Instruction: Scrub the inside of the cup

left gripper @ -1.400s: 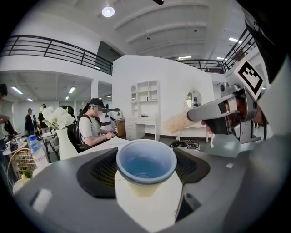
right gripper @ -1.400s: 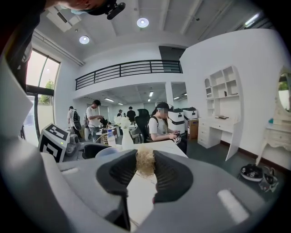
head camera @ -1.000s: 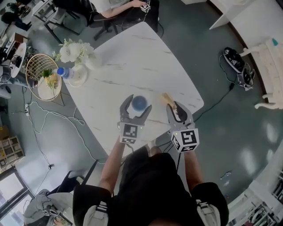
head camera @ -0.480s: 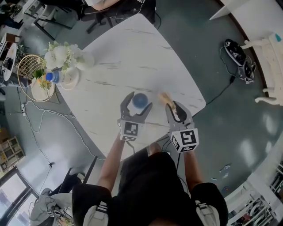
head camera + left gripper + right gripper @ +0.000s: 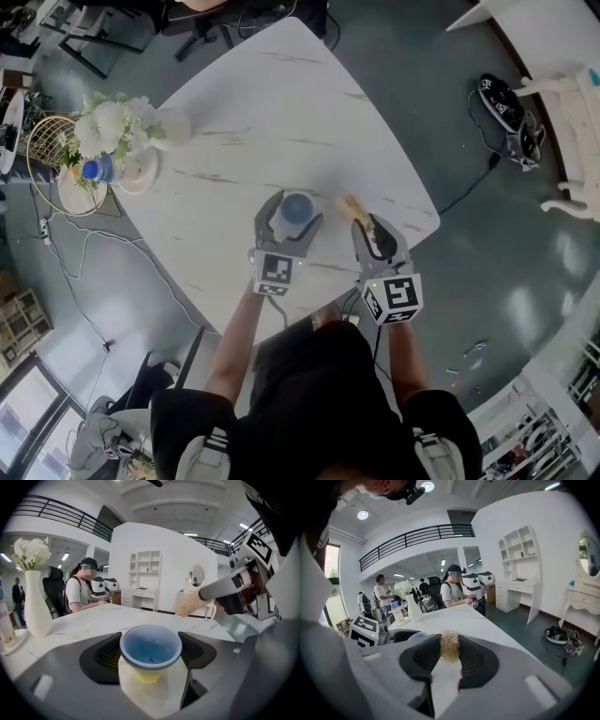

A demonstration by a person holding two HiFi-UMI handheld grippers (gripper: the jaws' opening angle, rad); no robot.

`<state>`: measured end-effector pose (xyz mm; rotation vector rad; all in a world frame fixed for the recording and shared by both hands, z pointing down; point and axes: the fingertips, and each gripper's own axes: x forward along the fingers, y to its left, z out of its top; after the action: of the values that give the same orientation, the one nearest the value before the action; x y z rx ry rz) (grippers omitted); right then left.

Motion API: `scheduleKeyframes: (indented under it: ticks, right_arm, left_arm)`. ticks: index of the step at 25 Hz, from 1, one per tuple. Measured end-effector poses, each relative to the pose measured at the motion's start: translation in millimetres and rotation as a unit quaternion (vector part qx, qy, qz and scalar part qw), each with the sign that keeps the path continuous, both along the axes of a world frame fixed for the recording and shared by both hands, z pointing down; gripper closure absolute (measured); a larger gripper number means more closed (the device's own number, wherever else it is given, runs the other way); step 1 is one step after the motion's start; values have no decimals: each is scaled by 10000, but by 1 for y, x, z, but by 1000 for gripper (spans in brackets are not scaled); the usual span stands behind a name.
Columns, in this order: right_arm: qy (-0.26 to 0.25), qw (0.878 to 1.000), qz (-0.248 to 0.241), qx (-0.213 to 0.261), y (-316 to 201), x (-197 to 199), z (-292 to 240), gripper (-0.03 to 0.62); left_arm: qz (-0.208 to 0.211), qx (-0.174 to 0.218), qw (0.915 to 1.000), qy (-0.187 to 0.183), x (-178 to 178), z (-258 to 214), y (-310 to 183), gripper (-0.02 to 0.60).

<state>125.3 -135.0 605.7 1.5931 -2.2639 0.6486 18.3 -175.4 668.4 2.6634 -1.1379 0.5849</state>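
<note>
We held the blue cup (image 5: 150, 645) upright, clamped between the jaws of our left hand-held gripper (image 5: 288, 223), over the near part of the white marble desk (image 5: 272, 122). Our right hand-held gripper (image 5: 372, 231) was closed on a straw-coloured scrubber (image 5: 450, 646), whose bristles stood just beside the cup, not touching it.

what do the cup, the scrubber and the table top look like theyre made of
The cup: probably thin plastic, blue inside, yellow outside, smooth with a rolled rim. The scrubber: tan tangled fibres, perhaps plant fibre or bristle; cannot tell which. The table top: white, grey-veined, smooth; marble or a marble-look surface.
</note>
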Motion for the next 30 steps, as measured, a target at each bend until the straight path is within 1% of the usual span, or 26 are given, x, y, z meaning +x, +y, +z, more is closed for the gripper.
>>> scheduleKeyframes:
  ticks: [6, 13, 15, 21, 25, 30]
  right_arm:
    - [-42, 10000, 53, -56, -2, 1, 5, 487]
    - [-38, 9999, 75, -82, 0, 4, 5, 487]
    - [-41, 9999, 73, -78, 1, 4, 4, 487]
    - [-56, 10000, 48, -41, 6, 3, 1, 487]
    - [-60, 10000, 34, 28, 10, 2, -5, 487]
    - [-61, 9999, 30, 129, 16, 4, -16, 487]
  left_arm:
    - [-148, -31, 9998, 103, -2, 4, -5, 192]
    - [-260, -95, 9995, 127, -3, 4, -5, 189]
    - [-266, -93, 9995, 138, -4, 2, -6, 169]
    - [-322, -101, 9993, 163, -6, -1, -4, 147]
    - [-428, -82, 9988, 218, -11, -8, -1, 146]
    - [-452, -23, 9987, 216, -14, -23, 7, 147]
